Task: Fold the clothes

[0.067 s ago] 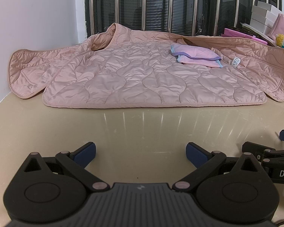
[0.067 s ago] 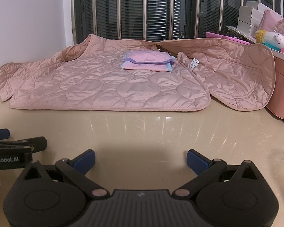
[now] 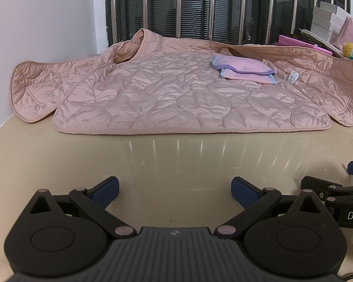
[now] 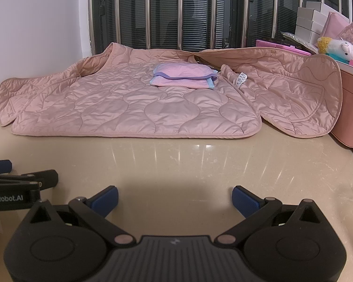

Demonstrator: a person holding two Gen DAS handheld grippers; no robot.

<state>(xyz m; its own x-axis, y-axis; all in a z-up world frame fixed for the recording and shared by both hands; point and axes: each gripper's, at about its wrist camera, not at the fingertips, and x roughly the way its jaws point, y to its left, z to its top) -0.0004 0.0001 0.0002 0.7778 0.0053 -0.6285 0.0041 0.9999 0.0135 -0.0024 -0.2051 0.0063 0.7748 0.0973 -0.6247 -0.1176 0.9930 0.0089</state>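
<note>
A pink quilted jacket lies spread open, lining up, at the far side of the beige table; it also shows in the right wrist view. A small folded pink garment with blue trim rests on it near the collar, also seen in the right wrist view. My left gripper is open and empty, low over the table, well short of the jacket's hem. My right gripper is open and empty beside it, equally short of the hem.
A pink box stands at the table's right, with the jacket's right flap leaning on it. White boxes and a plush toy are stacked behind. A white wall bounds the left; a barred window is behind.
</note>
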